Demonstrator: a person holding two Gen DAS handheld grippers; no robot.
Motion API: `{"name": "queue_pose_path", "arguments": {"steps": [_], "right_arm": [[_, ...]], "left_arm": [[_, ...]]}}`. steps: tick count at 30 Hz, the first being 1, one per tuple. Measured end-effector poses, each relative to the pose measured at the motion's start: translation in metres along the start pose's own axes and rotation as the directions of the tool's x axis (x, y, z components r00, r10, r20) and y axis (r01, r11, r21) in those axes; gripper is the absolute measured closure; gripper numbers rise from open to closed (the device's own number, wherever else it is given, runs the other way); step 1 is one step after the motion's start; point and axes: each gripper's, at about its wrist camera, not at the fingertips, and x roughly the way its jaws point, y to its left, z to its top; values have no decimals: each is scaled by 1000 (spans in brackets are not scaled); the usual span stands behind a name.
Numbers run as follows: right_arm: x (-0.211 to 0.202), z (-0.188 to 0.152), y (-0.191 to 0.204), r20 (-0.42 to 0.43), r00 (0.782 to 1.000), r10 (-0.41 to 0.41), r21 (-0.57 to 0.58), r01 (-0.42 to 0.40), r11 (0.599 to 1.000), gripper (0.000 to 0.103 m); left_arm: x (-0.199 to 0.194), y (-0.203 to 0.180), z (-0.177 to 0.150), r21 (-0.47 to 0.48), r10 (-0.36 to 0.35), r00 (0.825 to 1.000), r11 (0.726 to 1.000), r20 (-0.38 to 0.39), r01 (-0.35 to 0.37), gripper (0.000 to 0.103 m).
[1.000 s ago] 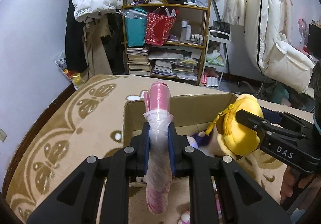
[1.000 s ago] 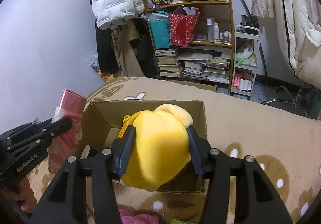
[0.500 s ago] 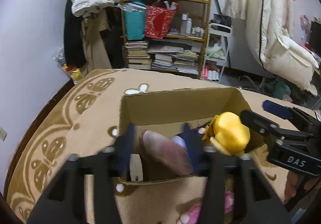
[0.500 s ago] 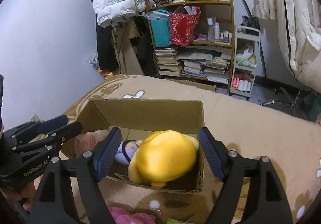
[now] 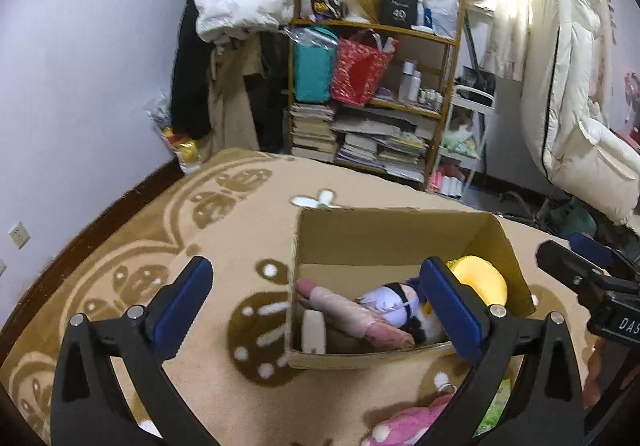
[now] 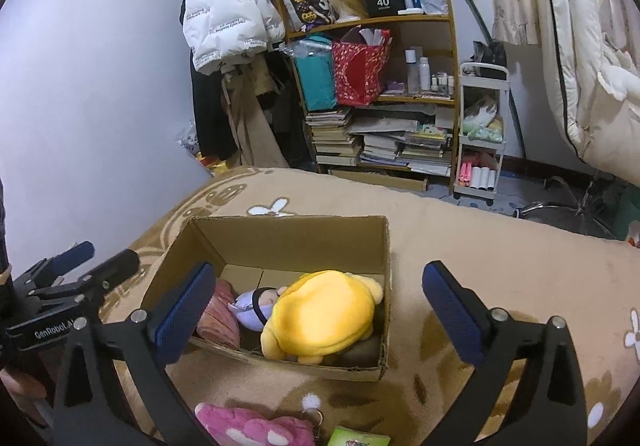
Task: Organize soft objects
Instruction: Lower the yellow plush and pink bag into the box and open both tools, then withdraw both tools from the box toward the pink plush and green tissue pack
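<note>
- Left gripper (image 5: 318,302) held above the near-left corner of the cardboard box (image 5: 394,234), jaws spread wide, blue pads (image 5: 180,306) well apart, nothing between them.
- Right gripper (image 6: 318,304) likewise spread wide over the box's near edge, blue pads (image 6: 454,316) clear of everything, gripping nothing.
- Seen from the other side: right gripper at the right edge of the left wrist view, left gripper at the left edge of the right wrist view; both beside the box, not inside it.
- Box standing open-topped on the tan patterned rug (image 6: 500,254), flaps out of sight.
- Inside, along the right wall: yellow plush (image 6: 324,316), lying on its side, filling the near-right corner.
- Just left of it and touching: small doll with pale purple head (image 6: 250,308), partly tucked under the yellow plush.
- Against the left wall: pink wrapped roll (image 5: 352,316), lying slantwise across the floor of the box toward the near edge.
- Near the box's near-left corner: a small white piece (image 5: 314,330), upright; too unclear to name.
- Outside, on the rug just before the box's near edge: pink plush (image 6: 248,426) with a key ring, and beside it a green packet (image 6: 358,440), cut off by the lower frame.
- Beyond the rug: wooden shelf (image 6: 400,22) with books and bags, white puffer jacket (image 6: 224,6) hanging to its left.
</note>
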Motion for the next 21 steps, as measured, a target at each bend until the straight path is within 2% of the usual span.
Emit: {"name": "queue_pose_path", "arguments": {"steps": [8, 13, 17, 21], "right_arm": [[-20, -11, -6, 3, 1000, -19, 14, 19, 1000, 0], [-32, -23, -12, -10, 999, -31, 37, 32, 999, 0], [-43, -31, -17, -18, 999, -36, 68, 37, 997, 0], [-50, -37, -16, -34, 998, -49, 50, 51, 997, 0]], "left_arm": [[-26, 8, -2, 4, 34, 999, 999, 25, -34, 1], [-40, 3, -10, 43, 41, 999, 998, 15, -42, 1], [-47, -4, -18, 50, -2, 1000, 999, -6, 2, 1], [-54, -14, -28, 74, -20, 1000, 997, -20, 22, 1]]}}
